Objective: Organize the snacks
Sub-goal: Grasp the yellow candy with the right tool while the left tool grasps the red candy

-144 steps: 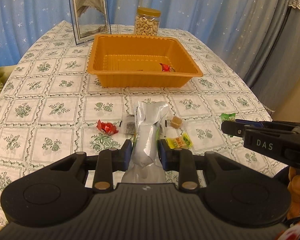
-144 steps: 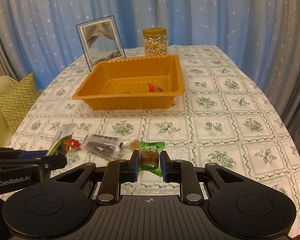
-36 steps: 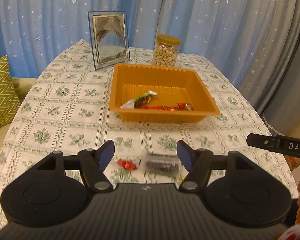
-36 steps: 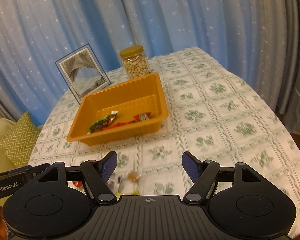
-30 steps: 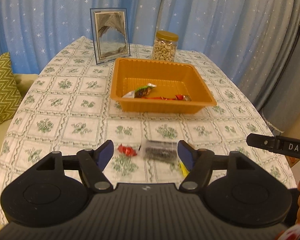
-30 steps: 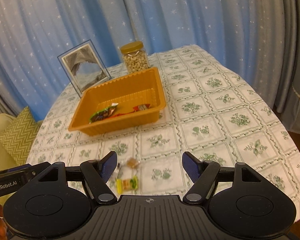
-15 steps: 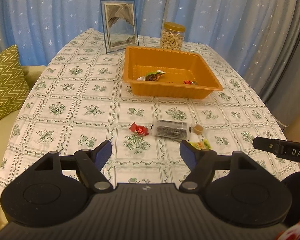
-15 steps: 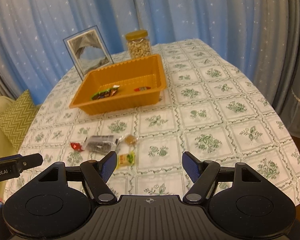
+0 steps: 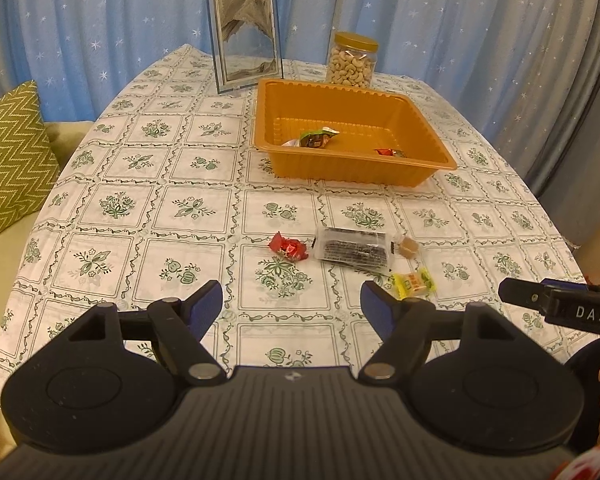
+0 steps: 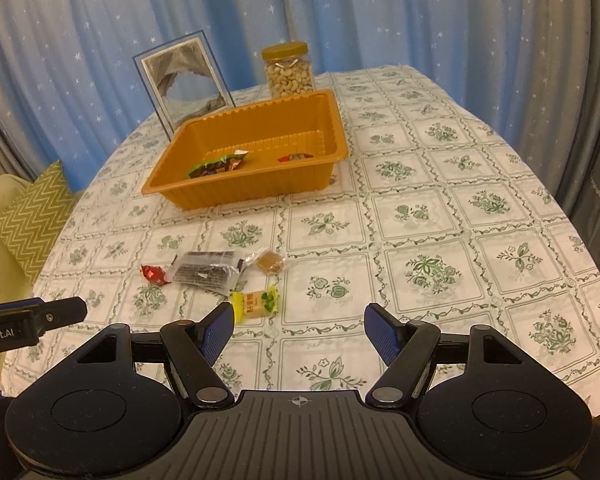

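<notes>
An orange tray (image 9: pixel 352 168) (image 10: pixel 252 190) holds a green-topped packet (image 9: pixel 316 138) (image 10: pixel 216 166) and a red wrapper (image 9: pixel 386 153) (image 10: pixel 296 157). On the cloth in front of it lie a red candy (image 9: pixel 288 246) (image 10: pixel 154 273), a dark packet (image 9: pixel 354 246) (image 10: pixel 204 268), a brown candy (image 9: pixel 407 247) (image 10: pixel 271 260) and a yellow candy (image 9: pixel 414 282) (image 10: pixel 256 302). My left gripper (image 9: pixel 290 298) hovers open just short of the red candy and dark packet. The right gripper (image 10: pixel 299 324) is open too, the yellow candy near its left fingertip. Neither holds anything.
A jar of cashews (image 9: pixel 352 60) (image 10: pixel 288 68) and a picture frame (image 9: pixel 246 38) (image 10: pixel 184 82) stand behind the tray. A zigzag cushion (image 9: pixel 8 156) lies off the table's left edge. Blue curtains close the back. Bare cloth spreads to the right.
The packets once held in both grippers now lie in the tray. Both grippers have pulled back from the tray and sunk toward the loose snacks. The left jaws stand slightly wider.
</notes>
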`<state>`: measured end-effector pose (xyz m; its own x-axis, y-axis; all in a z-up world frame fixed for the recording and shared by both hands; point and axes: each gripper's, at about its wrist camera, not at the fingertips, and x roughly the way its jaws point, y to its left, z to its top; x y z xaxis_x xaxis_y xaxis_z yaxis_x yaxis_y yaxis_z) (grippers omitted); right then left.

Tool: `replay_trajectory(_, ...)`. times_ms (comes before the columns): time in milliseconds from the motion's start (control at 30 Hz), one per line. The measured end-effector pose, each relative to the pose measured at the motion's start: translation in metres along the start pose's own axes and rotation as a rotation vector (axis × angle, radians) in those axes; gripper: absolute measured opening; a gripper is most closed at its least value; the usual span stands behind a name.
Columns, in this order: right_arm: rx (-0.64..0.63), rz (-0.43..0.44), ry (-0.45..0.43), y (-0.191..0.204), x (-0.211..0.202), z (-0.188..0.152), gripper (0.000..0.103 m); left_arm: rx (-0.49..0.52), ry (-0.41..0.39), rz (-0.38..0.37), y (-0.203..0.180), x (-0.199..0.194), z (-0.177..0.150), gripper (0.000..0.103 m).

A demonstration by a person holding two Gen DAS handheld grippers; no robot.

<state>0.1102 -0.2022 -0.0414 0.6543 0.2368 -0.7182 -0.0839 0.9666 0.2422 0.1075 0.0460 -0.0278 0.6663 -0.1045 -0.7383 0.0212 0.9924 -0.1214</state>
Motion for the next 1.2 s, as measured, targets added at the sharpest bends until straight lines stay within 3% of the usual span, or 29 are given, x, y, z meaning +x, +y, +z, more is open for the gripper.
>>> replay_trajectory(533,-0.085,0.035,0.038,0.018,0.055,-0.015,0.072,-0.006,0.049,-0.011,0.017,0.045,0.005,0.074)
replay_trajectory(1067,-0.184,0.007,0.048,0.04,0.109,-0.016,0.071,0.002,0.081,-0.014,0.023,0.082,0.015,0.075)
replay_trajectory(1200,-0.219,-0.012,0.022,0.044,0.113,-0.019,0.06,0.003,0.089,-0.018,0.022,0.086,0.014,0.075)
